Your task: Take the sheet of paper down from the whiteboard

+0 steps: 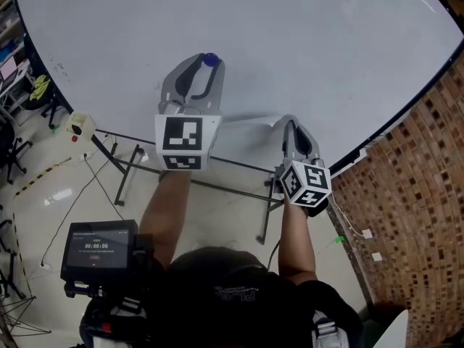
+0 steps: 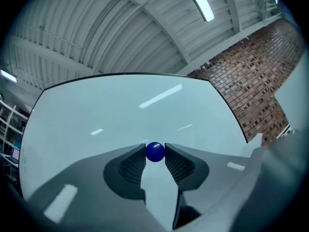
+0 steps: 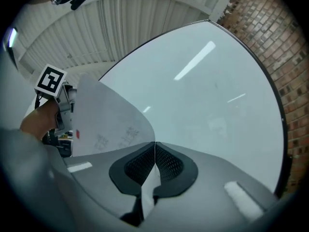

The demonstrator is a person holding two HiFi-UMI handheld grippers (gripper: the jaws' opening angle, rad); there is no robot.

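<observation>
Person's dark-shirted torso [image 1: 217, 296] is closest, w/ a small screen unit [image 1: 98, 246] at its left. Fwd of that, left gripper [image 1: 201, 65] has its jaws clamped on a round blue magnet [image 2: 155, 152], and right gripper [image 1: 291, 125] is pinched tight on an edge of the sheet of paper [image 3: 104, 117], which curls out toward the left gripper. Behind both is the whiteboard [image 1: 290, 42], w/ the paper just in front of its bottom edge, btwn the two grippers.
</observation>
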